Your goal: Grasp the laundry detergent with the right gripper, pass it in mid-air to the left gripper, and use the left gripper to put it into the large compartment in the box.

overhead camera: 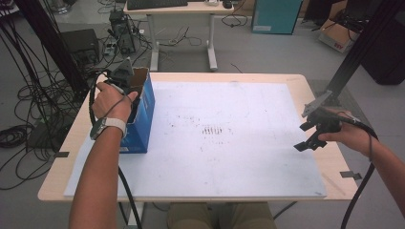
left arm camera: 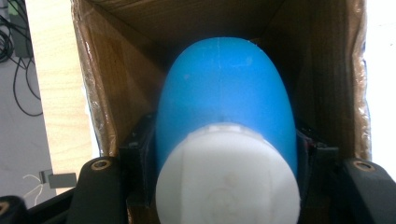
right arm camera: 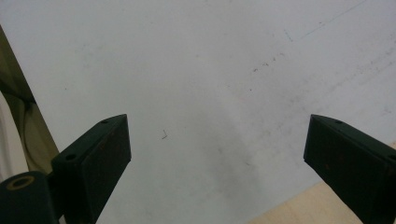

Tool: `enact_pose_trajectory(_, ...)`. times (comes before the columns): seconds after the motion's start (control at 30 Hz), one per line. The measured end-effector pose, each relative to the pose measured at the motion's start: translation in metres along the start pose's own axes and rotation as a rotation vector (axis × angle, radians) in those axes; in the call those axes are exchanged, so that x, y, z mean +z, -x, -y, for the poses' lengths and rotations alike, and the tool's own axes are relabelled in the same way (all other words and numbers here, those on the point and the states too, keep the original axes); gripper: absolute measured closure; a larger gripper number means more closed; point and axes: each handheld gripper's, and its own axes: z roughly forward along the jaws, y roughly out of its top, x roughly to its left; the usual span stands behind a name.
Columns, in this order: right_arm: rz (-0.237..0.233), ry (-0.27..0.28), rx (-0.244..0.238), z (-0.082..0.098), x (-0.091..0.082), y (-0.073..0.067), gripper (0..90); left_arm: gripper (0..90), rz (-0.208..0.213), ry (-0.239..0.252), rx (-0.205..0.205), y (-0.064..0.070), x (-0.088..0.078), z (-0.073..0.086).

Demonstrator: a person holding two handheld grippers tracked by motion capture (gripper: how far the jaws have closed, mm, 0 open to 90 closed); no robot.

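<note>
The left claw (left arm camera: 224, 186) is gripping a blue bottle with a white cap (left arm camera: 224, 121), its two jaws pressing on either side of the bottle just below the cap. In the left gripper view the bottle is sitting inside the open cardboard box (left arm camera: 107, 93), brown walls standing around it on three sides, the rounded blue end pointing deeper into the box. In the high view the left hand (overhead camera: 111, 102) is holding its claw at the open top of the blue-sided box (overhead camera: 143, 119), which is standing at the left edge of the white sheet (overhead camera: 239, 157) on the worktop (overhead camera: 57, 186). The right claw (overhead camera: 313, 133) is hanging with jaws spread wide and nothing between them, above the right edge of the sheet, well apart from the box; the right gripper view is looking down on bare sheet. Judgement: the work in hand is moving the bottle between box and worktop, and it is at the box end of that move. Whether the bottle is resting on the box floor cannot be told. Remaining, as far as can be judged: either letting go and pulling the claw clear, or lifting the bottle out.
</note>
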Motion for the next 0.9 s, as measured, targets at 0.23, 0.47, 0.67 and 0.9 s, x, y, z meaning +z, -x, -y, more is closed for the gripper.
enact_pose_trajectory(0.23, -0.002, -0.001, -0.002, -0.0007, -0.0002, -0.0004, 7.6, 37.5, 0.0, -0.005, 0.004, -0.0002, -0.0003, 0.0002)
enact_pose_trajectory(0.47, -0.002, 0.001, 0.0, 0.0002, -0.0002, -0.0004, 7.6, 37.5, 0.0, -0.005, 0.005, -0.0001, -0.0005, 0.0007)
enact_pose_trajectory(0.67, -0.003, -0.005, -0.003, 0.0011, -0.0001, -0.0011, 7.6, 37.5, 0.0, -0.006, 0.005, -0.0001, -0.0005, 0.0009)
enact_pose_trajectory(0.9, 0.001, 0.0, 0.001, 0.0018, -0.0007, -0.0017, 7.6, 37.5, -0.001, -0.004, 0.007, -0.0002, -0.0007, 0.0014)
